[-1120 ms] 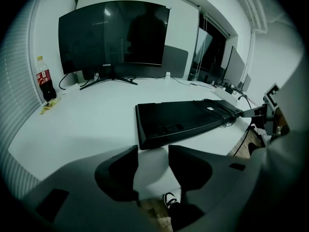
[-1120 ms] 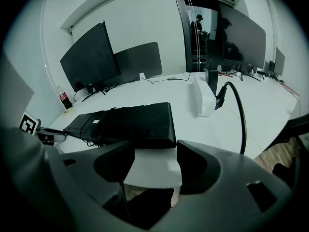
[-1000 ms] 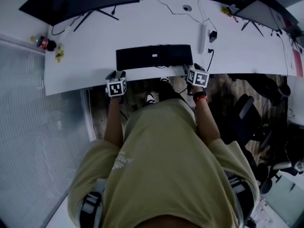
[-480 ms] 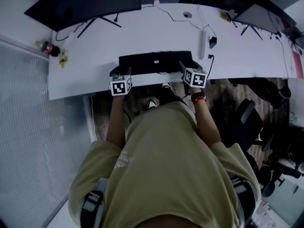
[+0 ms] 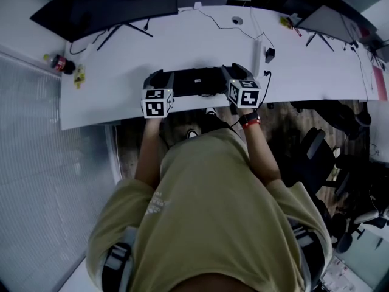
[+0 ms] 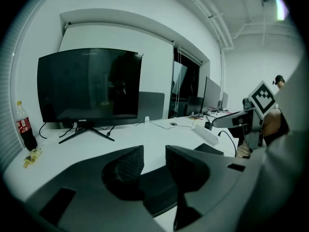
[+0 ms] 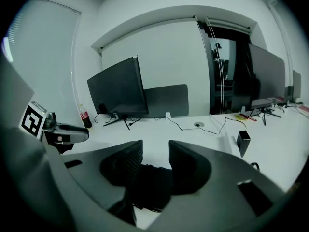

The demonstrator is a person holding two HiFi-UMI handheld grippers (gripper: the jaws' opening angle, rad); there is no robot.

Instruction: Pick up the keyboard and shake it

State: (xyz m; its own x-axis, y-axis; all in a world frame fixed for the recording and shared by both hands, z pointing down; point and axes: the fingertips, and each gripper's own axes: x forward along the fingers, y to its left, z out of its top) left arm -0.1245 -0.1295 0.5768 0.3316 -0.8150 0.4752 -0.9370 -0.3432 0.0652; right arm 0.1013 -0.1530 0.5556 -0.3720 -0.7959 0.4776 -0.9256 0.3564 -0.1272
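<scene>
Black keyboard (image 5: pixel 197 81): your left gripper (image 5: pixel 160 78) and right gripper (image 5: pixel 234 73), jaws just closing tighter, are clamping its ends above the worktop (image 5: pixel 121 72).

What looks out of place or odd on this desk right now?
Only the keyboard: it appears raised off the desk rather than lying flat, gripped at its two ends by the left gripper and right gripper, whose jaws have just been closing on it. Nothing looks spilled or damaged.
</scene>
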